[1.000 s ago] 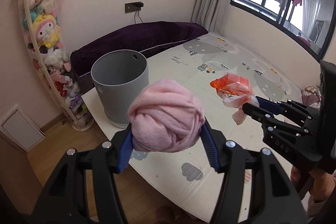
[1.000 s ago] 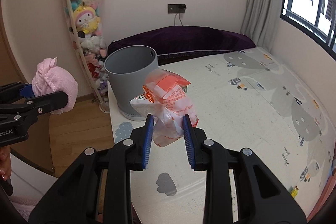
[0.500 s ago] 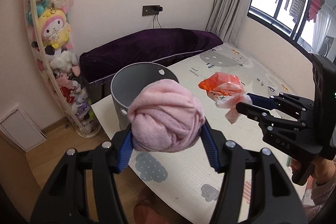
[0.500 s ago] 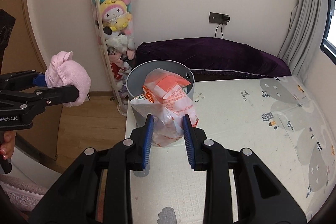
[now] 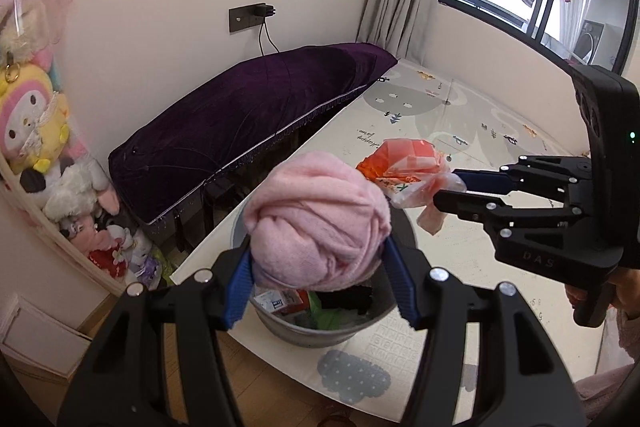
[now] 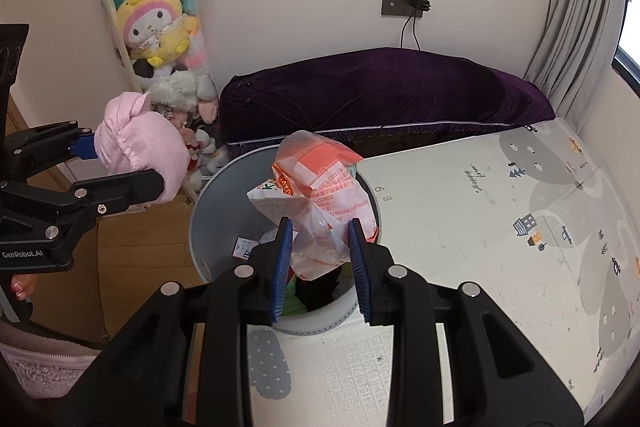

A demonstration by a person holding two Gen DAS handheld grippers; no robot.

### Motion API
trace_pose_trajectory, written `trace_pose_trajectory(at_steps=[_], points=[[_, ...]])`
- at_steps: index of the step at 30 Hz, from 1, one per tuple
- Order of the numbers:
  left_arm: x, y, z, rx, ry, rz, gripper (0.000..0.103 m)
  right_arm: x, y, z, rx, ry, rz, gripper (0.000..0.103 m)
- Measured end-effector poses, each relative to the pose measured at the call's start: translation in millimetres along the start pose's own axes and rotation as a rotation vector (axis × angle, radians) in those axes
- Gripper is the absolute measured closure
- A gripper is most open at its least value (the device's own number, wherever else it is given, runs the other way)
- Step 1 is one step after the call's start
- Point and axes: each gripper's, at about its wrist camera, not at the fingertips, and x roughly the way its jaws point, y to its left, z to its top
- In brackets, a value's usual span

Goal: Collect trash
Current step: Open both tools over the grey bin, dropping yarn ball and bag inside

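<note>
**A:** Start with the big thing. The grey bin (image 6: 208,227) stands on the corner of the play mat (image 6: 480,227), right under your tongs, with cartons and scraps already lying in its bottom. It looks like stiff, light plastic, so judge it easy to knock off that corner. You need not hold it at all; just don't bump the rim.

**B:** And the pink bundle?

**A:** Your left tongs (image 5: 320,267) stand about half open and are clamped on the rolled pink cloth (image 5: 316,219), pads pressing either side of its lower half. In the left view it hangs over the bin's mouth; the right view puts it nearer the left rim, so check before you let go. It is soft and springy, light, not slippery (knit fabric grips the pads well). I'd say it will drop in one lump, though a loose fold might snag on a pad.

**B:** The bag on my right?

**A:** The right tongs (image 6: 320,259) are closed narrowly on the orange-and-white plastic bag (image 6: 316,187), pinched at its crumpled lower end, with the puffed body standing above the pads, over the bin's opening. It is thin, crinkly film: nearly weightless, slick, easily torn. It may well cling or drift sideways when freed, so the bunched end is the right place to hold.
</note>
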Motion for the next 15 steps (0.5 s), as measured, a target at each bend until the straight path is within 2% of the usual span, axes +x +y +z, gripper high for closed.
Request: trace_pose_trajectory(at_steps=[2, 3, 4, 6, 9, 15], points=[[9, 9, 6, 0.001, 0.010, -0.014, 0.045, 13, 2, 11, 0.000, 0.020, -0.001, 0.075], [13, 13, 8, 0.000, 0.015, -0.020, 0.045, 18, 4, 16, 0.003, 0.025, 0.000, 0.070], [16, 16, 9, -0.001, 0.020, -0.026, 0.045, 22, 4, 19, 0.006, 0.031, 0.000, 0.060], [22, 22, 12, 0.001, 0.033, -0.039, 0.044, 30, 7, 26, 0.005, 0.034, -0.012, 0.046], [31, 27, 12, 0.007, 0.056, -0.060, 0.044, 36, 9, 31, 0.011, 0.043, -0.024, 0.045], [46, 30, 14, 0.014, 0.082, -0.117, 0.030, 38, 9, 32, 0.017, 0.067, -0.066, 0.045]])
